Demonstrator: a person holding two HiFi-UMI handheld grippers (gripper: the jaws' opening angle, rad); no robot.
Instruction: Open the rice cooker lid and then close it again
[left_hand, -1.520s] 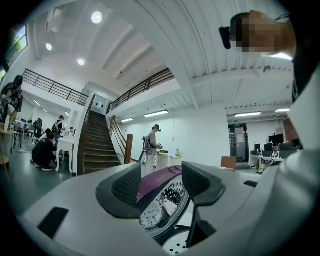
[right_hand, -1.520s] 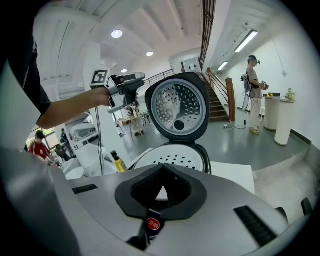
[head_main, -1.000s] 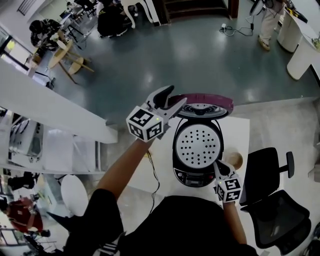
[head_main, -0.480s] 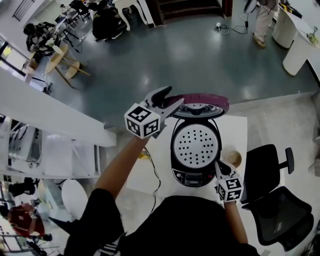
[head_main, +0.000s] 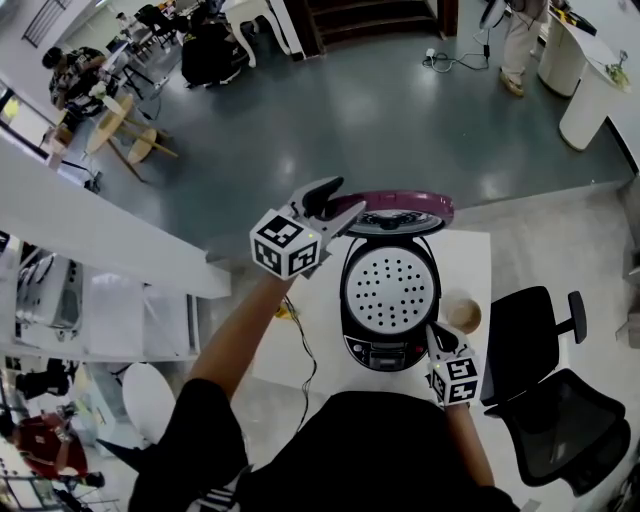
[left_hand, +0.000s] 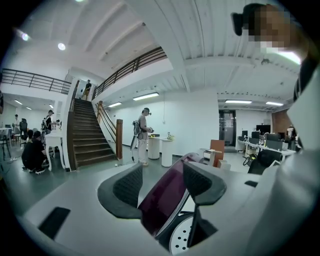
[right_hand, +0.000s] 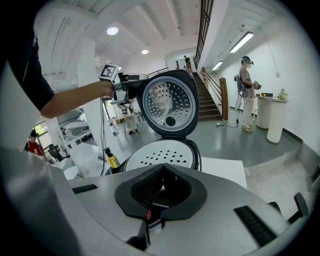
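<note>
The black rice cooker (head_main: 388, 300) stands on a white table (head_main: 470, 262). Its maroon-topped lid (head_main: 400, 211) is raised upright, and the perforated inner plate (head_main: 389, 285) shows. My left gripper (head_main: 332, 203) is at the lid's left rim with its jaws apart. In the left gripper view the lid (left_hand: 167, 197) passes between the two fingers, one on each face. My right gripper (head_main: 438, 338) is shut and empty at the cooker's front right corner. In the right gripper view its closed tips (right_hand: 161, 170) sit just above the control panel (right_hand: 150, 216), and the open lid (right_hand: 169, 102) faces me.
A tan cup (head_main: 463, 314) sits on the table right of the cooker. A black office chair (head_main: 545, 400) is close on the right. A cord (head_main: 302, 345) trails off the table's left side. A yellow bottle (right_hand: 111, 159) stands low at the left.
The head view has drifted slightly. Both grippers and the raised lid stay where they were.
</note>
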